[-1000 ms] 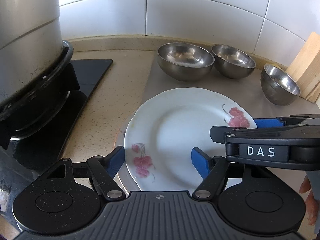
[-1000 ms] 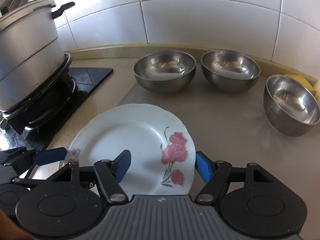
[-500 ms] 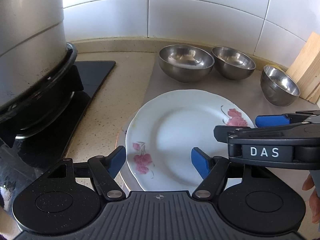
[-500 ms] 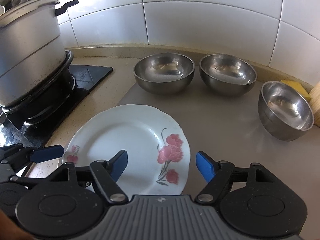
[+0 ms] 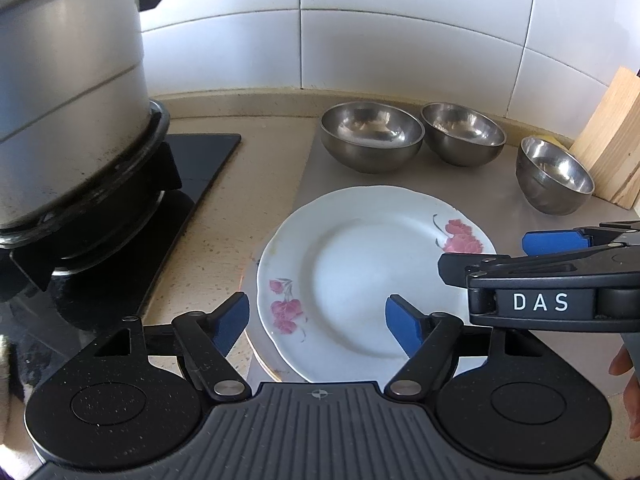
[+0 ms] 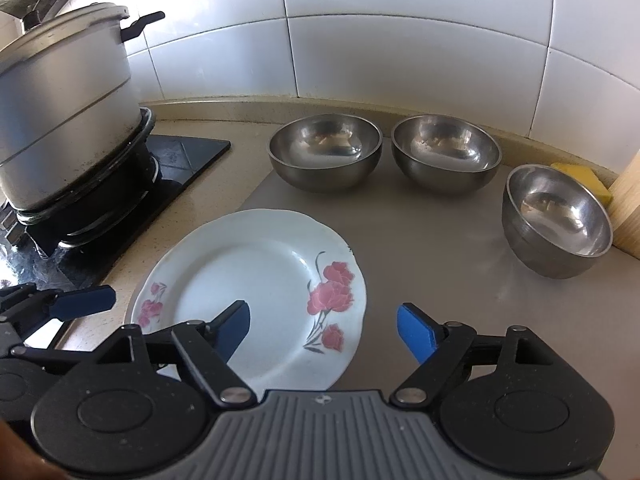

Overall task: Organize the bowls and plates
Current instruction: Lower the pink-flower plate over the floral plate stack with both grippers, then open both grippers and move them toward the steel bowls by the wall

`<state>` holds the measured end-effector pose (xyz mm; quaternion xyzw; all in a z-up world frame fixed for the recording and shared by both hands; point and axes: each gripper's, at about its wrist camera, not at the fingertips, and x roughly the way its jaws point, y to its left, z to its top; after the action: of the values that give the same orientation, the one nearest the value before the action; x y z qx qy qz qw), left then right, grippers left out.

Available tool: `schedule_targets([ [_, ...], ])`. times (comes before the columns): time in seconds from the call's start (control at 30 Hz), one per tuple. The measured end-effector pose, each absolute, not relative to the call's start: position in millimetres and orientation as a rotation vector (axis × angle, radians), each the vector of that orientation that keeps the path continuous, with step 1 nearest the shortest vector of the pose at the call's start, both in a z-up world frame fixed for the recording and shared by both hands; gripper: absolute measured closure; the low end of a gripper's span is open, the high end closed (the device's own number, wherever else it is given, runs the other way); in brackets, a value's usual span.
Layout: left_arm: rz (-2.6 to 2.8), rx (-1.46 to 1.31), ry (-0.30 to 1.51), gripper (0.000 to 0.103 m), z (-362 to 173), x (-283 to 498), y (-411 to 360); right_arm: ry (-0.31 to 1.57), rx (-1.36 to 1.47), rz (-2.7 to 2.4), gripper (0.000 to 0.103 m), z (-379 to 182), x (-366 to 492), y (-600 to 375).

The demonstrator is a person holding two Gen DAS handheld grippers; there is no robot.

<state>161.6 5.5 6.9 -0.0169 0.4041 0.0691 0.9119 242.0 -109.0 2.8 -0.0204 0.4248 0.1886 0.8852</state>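
A white plate with pink flowers (image 5: 368, 280) (image 6: 256, 296) lies on the counter, on top of another plate whose rim shows beneath it (image 5: 260, 356). Three steel bowls stand behind it: a wide left bowl (image 5: 372, 140) (image 6: 325, 152), a middle bowl (image 5: 464, 132) (image 6: 446, 154) and a smaller right bowl (image 5: 554, 174) (image 6: 556, 220). My left gripper (image 5: 318, 322) is open and empty over the plate's near left edge. My right gripper (image 6: 324, 332) is open and empty over the plate's near right edge; it also shows in the left wrist view (image 5: 536, 272).
A large steel pot (image 5: 68, 100) (image 6: 60, 112) sits on a black stove (image 5: 192, 160) at the left. A wooden block (image 5: 608, 136) leans at the right wall, with a yellow sponge (image 6: 584, 176) beside it. A grey mat (image 6: 460, 280) lies under the dishes. Tiled wall behind.
Both grippers have drawn back and up a little from the plate, both still open. The plate and bowls have not moved.
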Motion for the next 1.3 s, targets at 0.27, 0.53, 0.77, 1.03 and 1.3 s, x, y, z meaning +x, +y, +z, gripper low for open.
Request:
schedule_targets([
  [0.27, 0.166, -0.035, 0.819, 0.028, 11.5, 154.6, 0.8, 0.870, -0.051, 0.404, 0.044, 6.9, 237.5, -116.1],
  [0.53, 0.184, -0.015, 0.806, 0.023, 17.0, 153.3, -11.0, 0.854, -0.052, 0.416, 0.043, 11.5, 236.2, -127.6],
  [0.77, 0.209, -0.021, 0.796, 0.023, 20.0, 154.0, -18.0, 0.848, -0.046, 0.383, 0.043, 12.1, 241.7, -149.4],
  [1.03, 0.243, -0.025, 0.794, 0.022, 22.4, 152.2, -20.8, 0.852, -0.077, 0.319, 0.043, 2.6, 254.0, -163.2],
  [1.3, 0.265, -0.035, 0.804, 0.022, 20.9, 148.1, -14.5, 0.853, -0.197, 0.172, 0.043, -22.8, 278.1, -166.7],
])
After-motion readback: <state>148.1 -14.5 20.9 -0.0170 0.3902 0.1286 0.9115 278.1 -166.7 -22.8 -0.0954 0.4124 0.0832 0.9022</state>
